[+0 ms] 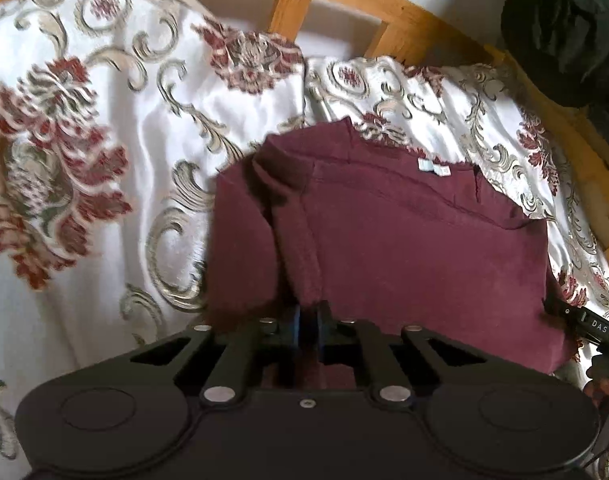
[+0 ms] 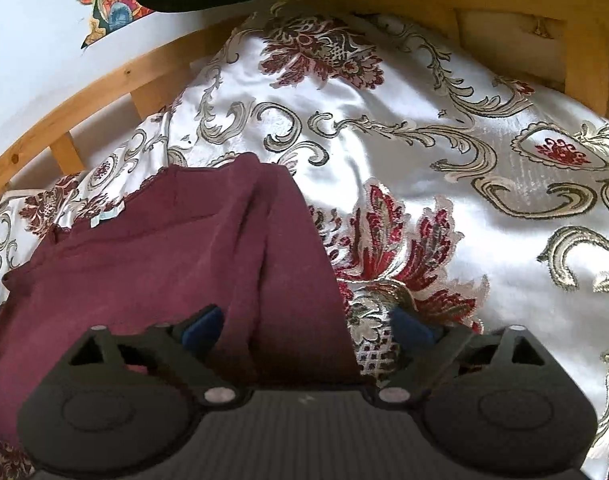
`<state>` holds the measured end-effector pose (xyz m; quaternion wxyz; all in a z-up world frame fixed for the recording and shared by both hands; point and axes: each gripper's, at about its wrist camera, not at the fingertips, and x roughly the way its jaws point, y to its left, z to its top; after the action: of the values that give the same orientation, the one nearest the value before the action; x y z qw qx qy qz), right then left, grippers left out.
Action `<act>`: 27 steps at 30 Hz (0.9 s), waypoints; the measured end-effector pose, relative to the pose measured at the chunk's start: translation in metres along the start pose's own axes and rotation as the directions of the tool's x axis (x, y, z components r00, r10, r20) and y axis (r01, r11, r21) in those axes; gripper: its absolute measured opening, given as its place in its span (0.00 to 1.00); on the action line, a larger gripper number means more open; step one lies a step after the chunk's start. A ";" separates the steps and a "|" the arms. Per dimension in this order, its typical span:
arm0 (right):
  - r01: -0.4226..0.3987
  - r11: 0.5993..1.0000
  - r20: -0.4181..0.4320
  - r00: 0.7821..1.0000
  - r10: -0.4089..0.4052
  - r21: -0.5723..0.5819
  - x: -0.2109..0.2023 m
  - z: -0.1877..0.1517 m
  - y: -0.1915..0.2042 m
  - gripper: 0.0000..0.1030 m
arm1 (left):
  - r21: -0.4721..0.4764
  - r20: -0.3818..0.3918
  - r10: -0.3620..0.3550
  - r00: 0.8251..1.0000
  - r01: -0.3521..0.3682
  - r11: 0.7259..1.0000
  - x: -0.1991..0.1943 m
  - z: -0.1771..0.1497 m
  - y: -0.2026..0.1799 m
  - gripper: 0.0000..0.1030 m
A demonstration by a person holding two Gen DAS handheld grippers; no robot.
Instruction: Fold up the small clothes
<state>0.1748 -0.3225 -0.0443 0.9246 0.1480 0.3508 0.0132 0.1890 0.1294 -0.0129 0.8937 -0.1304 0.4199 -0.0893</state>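
A small maroon top [image 1: 404,240] lies on a white floral bedspread [image 1: 116,160], its neckline and white label [image 1: 434,168] at the far side. My left gripper [image 1: 308,312] is shut on a lifted fold of the maroon top near its left side. In the right wrist view the maroon top [image 2: 164,264] fills the lower left. My right gripper [image 2: 306,326] is open, its blue pads [image 2: 202,324] spread on either side of the top's right edge fold. The right gripper also shows at the right edge of the left wrist view [image 1: 596,328].
A wooden bed frame [image 1: 424,28] with slats runs behind the bedspread against a white wall. A dark bundle [image 1: 564,32] sits at the far right corner. A colourful picture [image 2: 112,4] hangs on the wall. The bedspread [image 2: 464,200] stretches right of the top.
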 end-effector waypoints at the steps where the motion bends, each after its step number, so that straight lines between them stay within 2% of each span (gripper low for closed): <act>1: -0.001 1.000 -0.003 1.000 0.001 0.001 0.000 -0.001 0.000 0.97 | 0.001 0.005 0.012 1.000 -0.012 1.000 -0.005 -0.002 0.002 0.07; 5: 0.000 0.999 -0.004 1.000 0.000 -0.043 -0.001 -0.006 0.004 0.98 | -0.025 -0.017 0.040 0.999 -0.040 0.999 -0.005 -0.002 0.012 0.07; 8: 0.005 0.999 0.009 1.000 -0.005 -0.046 -0.002 -0.004 0.005 0.99 | -0.037 -0.030 0.028 0.999 -0.029 0.999 0.001 0.000 0.014 0.07; 11: 0.022 0.998 0.053 0.998 -0.018 -0.059 -0.006 0.003 0.007 0.99 | -0.017 -0.008 0.010 1.000 -0.010 1.000 -0.001 0.001 0.008 0.19; 13: 0.046 0.994 0.089 0.995 -0.037 -0.101 -0.006 0.011 0.012 1.00 | -0.005 -0.012 0.004 1.000 -0.004 1.000 0.001 0.001 0.004 0.32; 18: 0.121 0.960 0.137 0.987 -0.088 -0.251 0.020 0.034 0.035 1.00 | 0.037 -0.024 0.023 0.999 -0.022 0.999 0.013 -0.003 -0.003 0.37; 21: 0.253 0.901 0.133 0.967 -0.219 -0.354 0.054 0.050 0.055 1.00 | 0.026 -0.028 0.036 0.999 -0.036 0.999 0.014 -0.002 0.000 0.37; 23: 0.290 0.877 0.151 0.956 -0.250 -0.382 0.068 0.060 0.063 0.99 | 0.011 -0.018 0.037 0.999 -0.037 0.999 0.011 0.000 0.002 0.39; 25: 0.302 0.883 0.208 0.948 -0.239 -0.359 0.064 0.067 0.069 0.99 | -0.007 0.002 0.039 0.999 -0.039 0.999 0.006 0.002 0.006 0.51; 27: 0.268 0.909 0.257 0.948 -0.190 -0.318 0.050 0.068 0.071 1.00 | -0.029 0.031 0.035 0.999 -0.034 0.999 0.002 0.004 0.009 0.61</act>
<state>0.2628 -0.2662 -0.0078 0.9642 -0.0600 0.2532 -0.0505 0.1938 0.1379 -0.0143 0.8996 -0.1371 0.4092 -0.0661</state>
